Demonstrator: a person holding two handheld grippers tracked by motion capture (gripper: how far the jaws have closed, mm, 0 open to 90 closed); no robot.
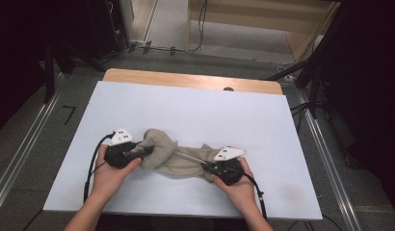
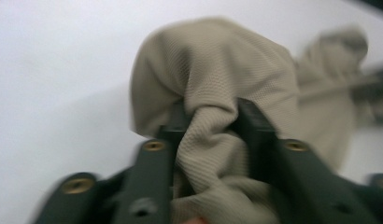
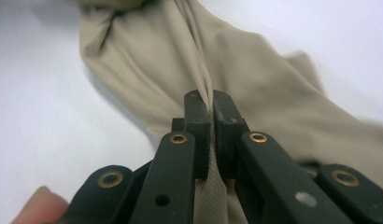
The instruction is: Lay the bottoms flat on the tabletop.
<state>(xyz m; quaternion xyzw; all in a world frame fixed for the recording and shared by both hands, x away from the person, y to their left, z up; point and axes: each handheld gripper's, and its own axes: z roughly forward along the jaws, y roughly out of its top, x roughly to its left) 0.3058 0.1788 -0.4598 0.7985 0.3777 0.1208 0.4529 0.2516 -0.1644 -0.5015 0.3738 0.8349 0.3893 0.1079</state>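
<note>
The beige cloth (image 1: pixel 174 156) lies bunched near the front of the white table (image 1: pixel 195 110), stretched between 2 grippers. The left gripper (image 2: pixel 210 121) has a thick fold clamped between its jaws; the right gripper (image 3: pixel 211 112) is pinched tight on a thin ridge of fabric. To spread it well, draw both hands apart evenly, low over the table, so neither thin grip slips.

White-topped desk (image 1: pixel 186 106), wood edge at far side. Crumpled beige cloth (image 1: pixel 174 156) lies on it, near the front edge.
</note>
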